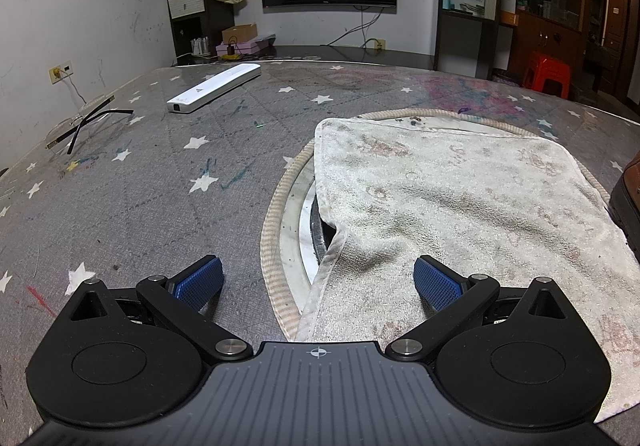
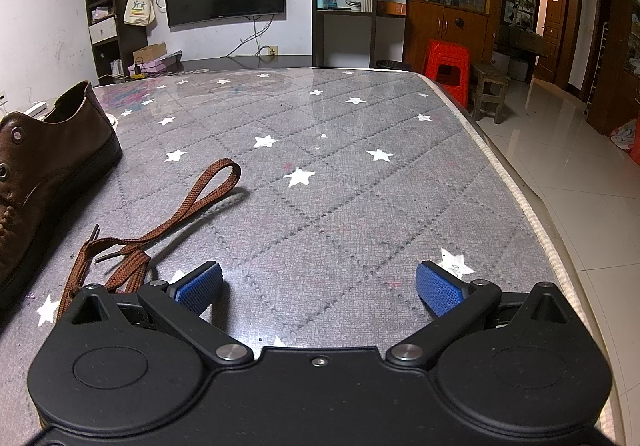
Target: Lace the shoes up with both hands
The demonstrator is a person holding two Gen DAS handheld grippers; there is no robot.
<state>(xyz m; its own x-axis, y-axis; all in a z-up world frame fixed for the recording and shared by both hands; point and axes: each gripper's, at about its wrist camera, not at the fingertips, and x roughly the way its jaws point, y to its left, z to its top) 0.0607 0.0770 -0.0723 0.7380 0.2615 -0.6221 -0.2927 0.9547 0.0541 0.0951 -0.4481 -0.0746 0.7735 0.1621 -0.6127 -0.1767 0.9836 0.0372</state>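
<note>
A brown leather shoe [image 2: 44,169] with bare metal eyelets lies at the left edge of the right wrist view; only a sliver of the shoe [image 1: 629,197] shows at the right edge of the left wrist view. A loose brown shoelace [image 2: 160,226] lies on the star-patterned cloth beside the shoe, looped, with its near end under my right gripper's left finger. My right gripper [image 2: 319,288] is open and empty, right of the lace. My left gripper [image 1: 318,282] is open and empty, hovering over the edge of a stained white towel [image 1: 460,197].
The towel covers a round striped-rimmed opening [image 1: 280,213] in the tabletop. A white remote [image 1: 214,87] and a pair of glasses [image 1: 86,125] lie at the far left. The table's right edge [image 2: 516,189] drops to a tiled floor with a red stool [image 2: 447,67].
</note>
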